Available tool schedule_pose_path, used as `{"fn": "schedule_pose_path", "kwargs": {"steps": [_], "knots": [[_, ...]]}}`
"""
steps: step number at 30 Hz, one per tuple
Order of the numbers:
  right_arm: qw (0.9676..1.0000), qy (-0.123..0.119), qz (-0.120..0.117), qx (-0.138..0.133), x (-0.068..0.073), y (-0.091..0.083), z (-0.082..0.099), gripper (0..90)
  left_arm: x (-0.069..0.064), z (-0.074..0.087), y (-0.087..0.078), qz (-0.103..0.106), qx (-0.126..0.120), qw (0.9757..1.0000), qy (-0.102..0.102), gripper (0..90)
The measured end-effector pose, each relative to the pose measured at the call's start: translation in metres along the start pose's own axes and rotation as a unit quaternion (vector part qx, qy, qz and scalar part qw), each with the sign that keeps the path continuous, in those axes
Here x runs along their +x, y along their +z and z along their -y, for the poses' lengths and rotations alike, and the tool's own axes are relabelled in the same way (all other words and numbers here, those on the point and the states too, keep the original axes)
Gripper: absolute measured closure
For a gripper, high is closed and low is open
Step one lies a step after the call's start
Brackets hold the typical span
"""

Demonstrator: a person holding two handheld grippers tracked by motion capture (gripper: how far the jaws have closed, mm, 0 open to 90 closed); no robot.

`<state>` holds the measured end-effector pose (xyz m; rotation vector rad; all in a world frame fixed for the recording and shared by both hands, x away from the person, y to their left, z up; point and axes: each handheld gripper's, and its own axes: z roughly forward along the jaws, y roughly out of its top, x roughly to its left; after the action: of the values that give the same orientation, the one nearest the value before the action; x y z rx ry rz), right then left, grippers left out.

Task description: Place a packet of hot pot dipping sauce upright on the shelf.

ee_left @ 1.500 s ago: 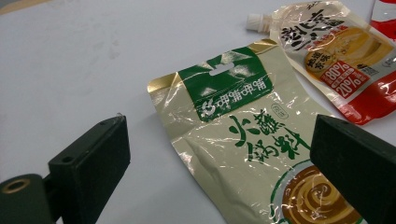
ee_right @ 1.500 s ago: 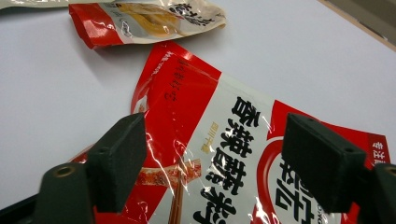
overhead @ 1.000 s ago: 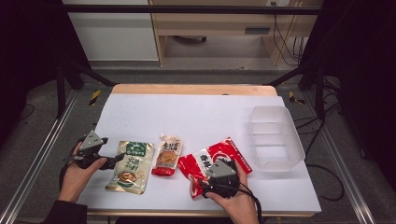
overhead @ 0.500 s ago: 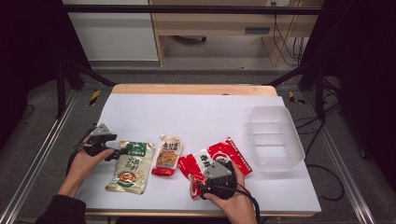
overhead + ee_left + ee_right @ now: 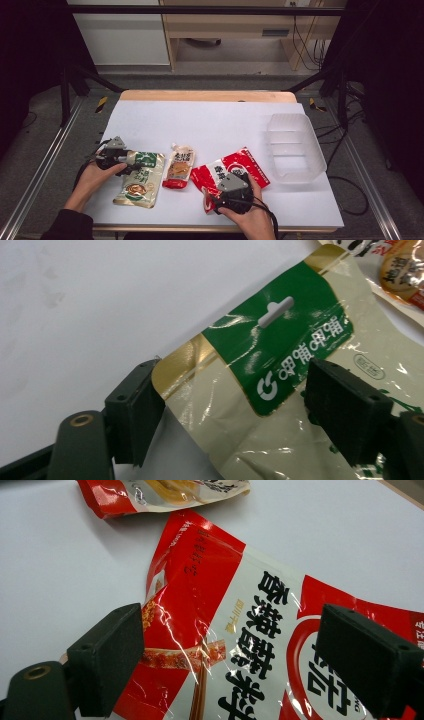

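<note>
At the desk's [image 5: 210,120] near edge, the right tool [image 5: 226,196] hangs wide open over the red packet [image 5: 247,167]. Farther left, the left tool [image 5: 131,164] has slid onto the green pouch's [image 5: 280,347] top edge, jaws just closing around it but not yet gripping, suggesting a pickup toward the clear bin [image 5: 295,150] at far right.

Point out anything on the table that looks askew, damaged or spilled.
Nothing is spilled or torn. The green pouch, orange pouch and red pouch lie flat at loose angles. The red pouch is creased near its lower corner. The clear tray stands upright.
</note>
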<state>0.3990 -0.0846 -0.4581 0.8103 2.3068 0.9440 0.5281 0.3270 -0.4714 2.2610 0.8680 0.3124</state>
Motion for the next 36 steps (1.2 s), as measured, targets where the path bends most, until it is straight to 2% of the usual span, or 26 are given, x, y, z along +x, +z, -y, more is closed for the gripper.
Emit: {"fn": "schedule_pose_path", "kwargs": {"steps": [2, 6, 14, 16, 20, 28, 36], "knots": [[1.0, -0.001, 0.0, 0.0, 0.0, 0.0, 0.0, 12.5, -0.002, 0.0, -0.003, 0.002, 0.003, 1.0, 0.005, 24.9], [1.0, -0.002, -0.001, -0.001, 0.0, 0.0, 0.0, 12.6, -0.006, 0.001, -0.012, 0.008, -0.008, 0.9999, 0.005, 28.1], [1.0, -0.003, -0.002, -0.002, 0.0, -0.002, -0.001, 13.0, -0.02, 0.006, -0.028, 0.015, -0.01, 0.9992, 0.037, 30.4], [1.0, -0.003, -0.002, -0.002, 0.0, -0.002, -0.001, 13.1, -0.024, 0.008, -0.029, 0.01, -0.007, 0.9987, 0.05, 30.4], [1.0, -0.004, -0.002, -0.002, 0.0, -0.002, -0.001, 13.1, -0.025, 0.008, -0.028, -0.001, -0.007, 0.9987, 0.051, 32.2], [1.0, -0.004, -0.004, -0.001, 0.0, -0.001, -0.001, 13.4, -0.02, 0.01, -0.03, -0.024, -0.012, 0.9986, 0.046, 58.5], [1.0, -0.005, -0.005, -0.001, 0.001, -0.001, -0.001, 13.4, -0.017, 0.009, -0.03, -0.032, -0.007, 0.9988, 0.037, 82.9]]}}
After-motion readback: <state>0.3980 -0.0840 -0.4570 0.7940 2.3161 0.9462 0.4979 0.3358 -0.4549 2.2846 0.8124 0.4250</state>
